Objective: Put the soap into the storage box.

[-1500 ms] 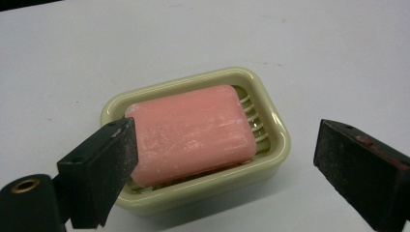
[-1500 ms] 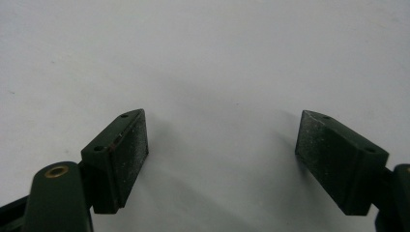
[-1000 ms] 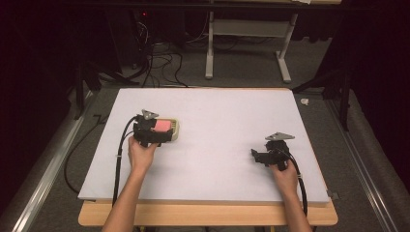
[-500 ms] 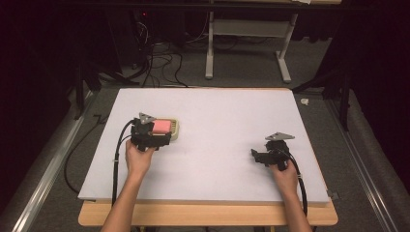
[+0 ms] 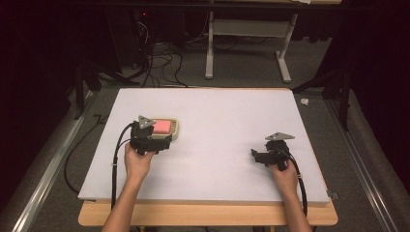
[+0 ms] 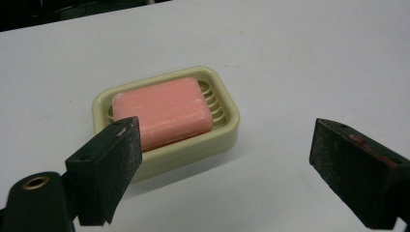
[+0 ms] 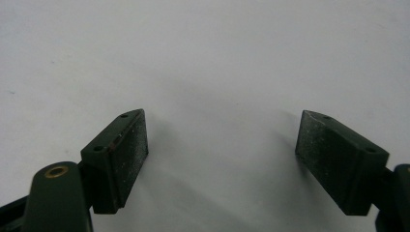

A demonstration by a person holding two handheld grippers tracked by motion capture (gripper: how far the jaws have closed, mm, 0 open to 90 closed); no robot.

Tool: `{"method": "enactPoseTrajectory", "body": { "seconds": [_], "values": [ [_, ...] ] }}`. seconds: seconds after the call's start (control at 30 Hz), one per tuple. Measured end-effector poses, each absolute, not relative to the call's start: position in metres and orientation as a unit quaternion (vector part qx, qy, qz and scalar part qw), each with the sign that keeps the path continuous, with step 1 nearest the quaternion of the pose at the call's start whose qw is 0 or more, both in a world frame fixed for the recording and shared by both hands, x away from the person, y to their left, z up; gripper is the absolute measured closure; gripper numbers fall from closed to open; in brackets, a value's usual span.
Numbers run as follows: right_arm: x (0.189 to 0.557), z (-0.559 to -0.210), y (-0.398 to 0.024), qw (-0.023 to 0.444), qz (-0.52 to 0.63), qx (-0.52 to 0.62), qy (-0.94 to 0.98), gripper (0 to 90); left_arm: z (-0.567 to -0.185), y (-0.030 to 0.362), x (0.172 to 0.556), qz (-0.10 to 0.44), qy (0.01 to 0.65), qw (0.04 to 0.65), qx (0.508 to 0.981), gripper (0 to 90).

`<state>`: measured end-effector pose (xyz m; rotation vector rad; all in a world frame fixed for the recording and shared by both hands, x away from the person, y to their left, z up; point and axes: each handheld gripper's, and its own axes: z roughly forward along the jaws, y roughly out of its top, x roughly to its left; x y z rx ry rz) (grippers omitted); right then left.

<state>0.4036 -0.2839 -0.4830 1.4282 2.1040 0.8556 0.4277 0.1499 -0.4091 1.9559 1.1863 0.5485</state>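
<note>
A: Tally? One pink soap bar [image 6: 162,110], one cream soap dish [image 6: 225,129], one white table [image 5: 227,116].

B: Two grippers, noted: left gripper [image 5: 151,137], right gripper [image 5: 261,155]. Two hands. One desk frame [image 5: 249,36] far off.

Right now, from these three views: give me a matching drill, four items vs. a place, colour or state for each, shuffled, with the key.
Column 1
1. soap bar
2. soap dish
3. left gripper
4. right gripper

Column 2
A. open above bare white table, at its right side
B. pink, lying in a ridged tray
C. open, jaws either side of the near end of the dish, not touching it
D. pale cream, sitting on the table's left half

Pairs: 1-B, 2-D, 3-C, 4-A
</note>
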Motion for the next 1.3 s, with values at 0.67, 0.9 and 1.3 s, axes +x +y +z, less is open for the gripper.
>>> {"method": "enactPoseTrajectory", "body": {
  "seconds": [0.67,0.9,1.3],
  "values": [
    [0.404,-0.483,-0.284,0.227,0.310,0.518,0.764,19.6,-0.412,0.145,0.408,0.202,0.454,0.405,0.768,12.5],
    [0.404,-0.483,-0.284,0.227,0.310,0.518,0.764,19.6,-0.415,0.140,0.401,0.198,0.448,0.409,0.770,13.1],
    [0.404,-0.483,-0.284,0.227,0.310,0.518,0.764,19.6,-0.418,0.135,0.392,0.190,0.438,0.412,0.777,13.4]
  ]
}}
